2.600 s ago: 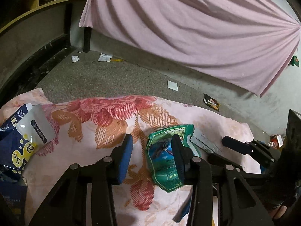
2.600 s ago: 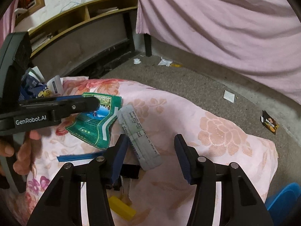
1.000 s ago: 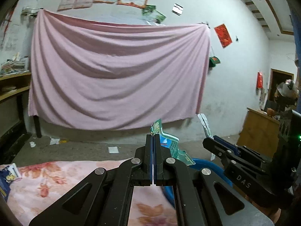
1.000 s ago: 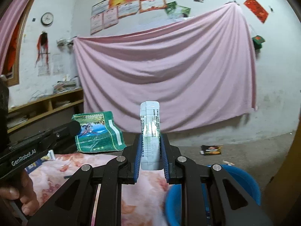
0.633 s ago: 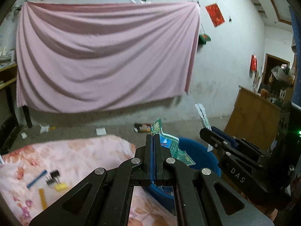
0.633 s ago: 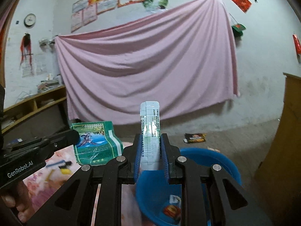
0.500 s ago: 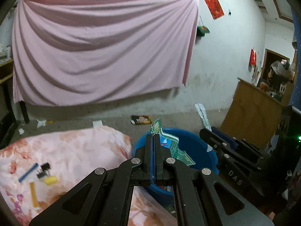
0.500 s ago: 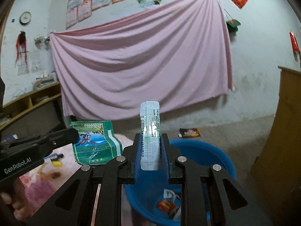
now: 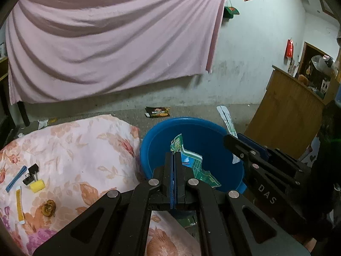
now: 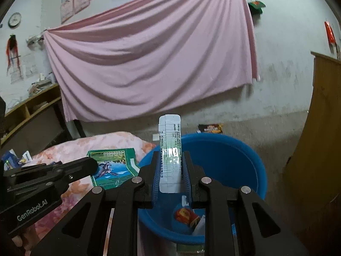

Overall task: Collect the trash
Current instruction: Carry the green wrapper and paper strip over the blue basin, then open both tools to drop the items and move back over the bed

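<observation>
Presently, two grippers, each holding one piece of trash above one blue basin (image 9: 149, 140).

Left gripper (image 9: 173, 162): jaws pressed fully together on the edge of a green wrapper (image 9: 198, 168). The wrapper hangs out to the right of the fingertips, over the basin's inside; in the right wrist view it shows flat-on (image 10: 115, 168), with a green border and a blue picture.

Right gripper (image 10: 170, 170): jaws narrow, clamped on a white strip packet (image 10: 170, 149) that stands upright between the blue pads (image 10: 156, 170). Its top rises above the fingertips; its lower end shows below them. The packet hangs over the basin.

Basin contents, seen past the right gripper: one red wrapper (image 10: 185, 214), one white scrap (image 10: 200, 226) beside it.

Flowered cloth (image 9: 85, 149), left of the basin, touching its rim. On its left part lie: one blue strip (image 9: 16, 178), two black binder clips (image 9: 31, 173), one yellow block (image 9: 37, 185), one yellow strip (image 9: 19, 202), one brown lump (image 9: 48, 207).

Floor beyond the basin: one dark wrapper (image 9: 157, 112), near the wall. One pink sheet (image 9: 106, 42) hangs on the far wall.
</observation>
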Demonstrator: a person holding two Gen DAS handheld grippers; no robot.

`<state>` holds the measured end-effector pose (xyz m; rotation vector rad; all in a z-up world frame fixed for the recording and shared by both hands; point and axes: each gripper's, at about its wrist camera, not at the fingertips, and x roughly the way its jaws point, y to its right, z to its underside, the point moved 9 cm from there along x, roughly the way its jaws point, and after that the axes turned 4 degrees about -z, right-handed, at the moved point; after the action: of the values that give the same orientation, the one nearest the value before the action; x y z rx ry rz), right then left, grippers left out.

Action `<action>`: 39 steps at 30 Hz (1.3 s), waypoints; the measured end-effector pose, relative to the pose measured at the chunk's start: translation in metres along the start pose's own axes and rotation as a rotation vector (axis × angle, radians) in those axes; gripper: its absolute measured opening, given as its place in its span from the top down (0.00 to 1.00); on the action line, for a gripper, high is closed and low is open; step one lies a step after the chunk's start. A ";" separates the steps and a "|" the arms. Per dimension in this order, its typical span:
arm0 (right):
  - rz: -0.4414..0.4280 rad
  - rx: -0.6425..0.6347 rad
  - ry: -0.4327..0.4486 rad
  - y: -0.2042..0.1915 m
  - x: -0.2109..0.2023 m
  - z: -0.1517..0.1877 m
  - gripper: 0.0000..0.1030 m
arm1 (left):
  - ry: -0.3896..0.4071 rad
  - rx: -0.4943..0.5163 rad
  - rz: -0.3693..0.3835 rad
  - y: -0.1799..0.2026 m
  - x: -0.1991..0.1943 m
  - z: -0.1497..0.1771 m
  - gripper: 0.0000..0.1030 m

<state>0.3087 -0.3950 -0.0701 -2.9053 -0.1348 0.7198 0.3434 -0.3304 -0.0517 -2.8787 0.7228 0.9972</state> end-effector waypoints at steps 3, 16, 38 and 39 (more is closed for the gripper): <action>0.010 0.022 -0.029 0.005 0.004 0.005 0.82 | -0.020 0.000 0.007 0.002 0.004 0.003 1.00; 0.024 0.080 -0.110 0.018 0.013 0.018 0.80 | -0.068 0.006 0.026 0.009 0.017 0.009 1.00; 0.035 0.106 -0.101 0.021 0.012 0.012 0.66 | -0.078 -0.047 -0.022 -0.018 0.015 0.008 0.76; 0.034 0.104 -0.084 0.020 0.010 0.009 0.63 | -0.064 -0.060 -0.031 -0.023 0.011 0.006 0.71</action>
<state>0.3147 -0.4121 -0.0855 -2.7863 -0.0550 0.8296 0.3571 -0.3132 -0.0662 -2.8835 0.6534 1.1199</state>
